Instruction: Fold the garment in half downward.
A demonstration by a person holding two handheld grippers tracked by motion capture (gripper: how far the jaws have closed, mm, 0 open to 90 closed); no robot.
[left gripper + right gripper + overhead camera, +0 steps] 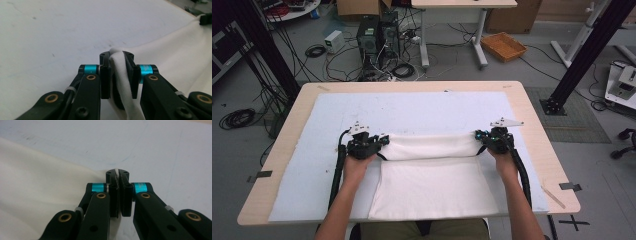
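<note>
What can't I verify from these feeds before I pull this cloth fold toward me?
- White cloth: near hem, high view, cut off at the table edge.
- Left gripper: layers pinched, left gripper view, bunched fabric hides the count.
- Right gripper: depth of bite, right gripper view, jaws cover the cloth.

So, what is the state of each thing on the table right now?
Cloth: white, lying on the mat, far edge lifted and partly folded toward the person.
Left gripper: shut on the cloth, a thick fold between its jaws.
Right gripper: shut on the cloth, a thin edge between its jaws.
Mat: flat on the table, faintly marked.
</note>
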